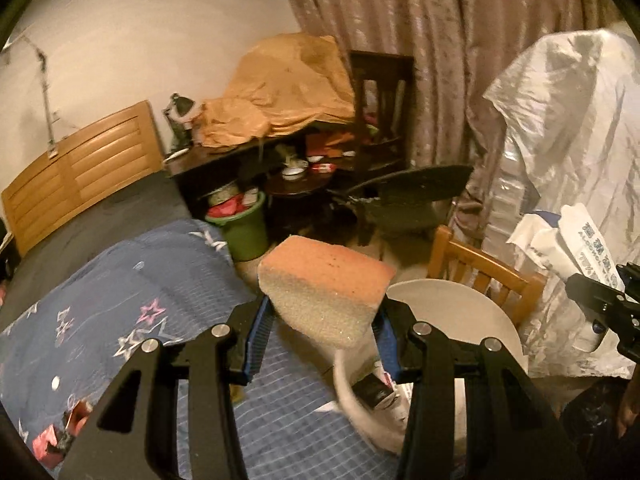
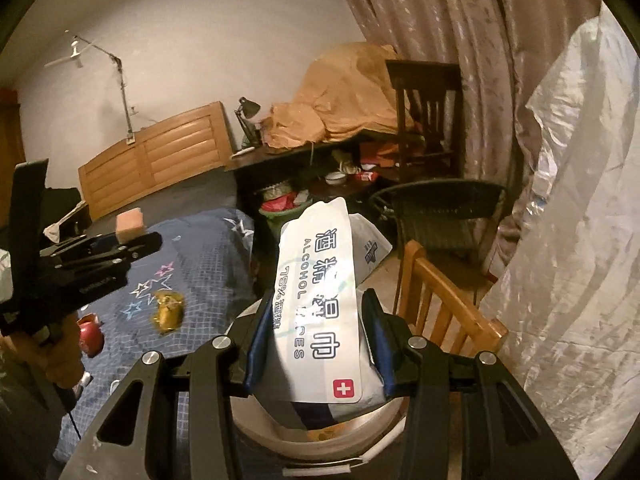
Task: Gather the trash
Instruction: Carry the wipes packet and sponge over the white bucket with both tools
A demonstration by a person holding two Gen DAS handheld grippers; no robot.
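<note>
My left gripper (image 1: 324, 316) is shut on an orange-and-cream sponge (image 1: 324, 288) and holds it in the air beside a white bucket (image 1: 452, 304); it also shows in the right wrist view (image 2: 130, 236) with the sponge (image 2: 130, 224). My right gripper (image 2: 318, 344) is shut on a white alcohol wipes pack (image 2: 316, 300), held over the white bucket (image 2: 304, 444); the pack also shows in the left wrist view (image 1: 576, 248). On the blue star quilt (image 2: 200, 264) lie a gold wrapper (image 2: 168, 312) and a red wrapper (image 2: 90, 336).
A wooden chair (image 2: 444, 304) stands just behind the bucket. A green bin (image 1: 244, 224) full of rubbish is by the bed's corner. A dark wicker chair (image 2: 440, 216), a cluttered desk (image 1: 240, 148) and plastic sheeting (image 2: 572, 240) close off the far and right sides.
</note>
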